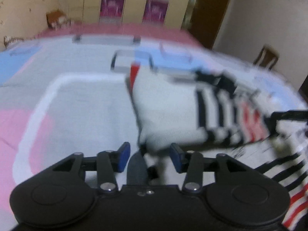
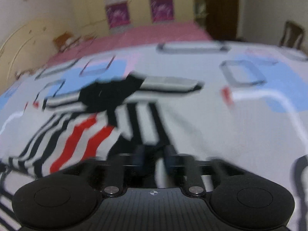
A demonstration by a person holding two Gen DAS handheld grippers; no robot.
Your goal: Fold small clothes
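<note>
A small white garment with black and red stripes [image 1: 173, 113] lies on the patterned bedsheet [image 1: 77, 105], part folded over so its plain white inside shows. My left gripper [image 1: 150, 155] is open, its blue pads either side of the garment's near corner, which sits between them. In the right wrist view the striped garment [image 2: 80, 134] lies ahead and to the left. My right gripper [image 2: 153, 158] has its jaws close together around a fold of the striped cloth; motion blur hides the exact contact.
The bed fills both views, with a pink blanket [image 1: 115, 30] at the far end. A cream wardrobe with magenta panels [image 1: 134, 2], a dark wooden door [image 1: 209, 9] and a wooden chair [image 1: 266, 56] stand beyond the bed.
</note>
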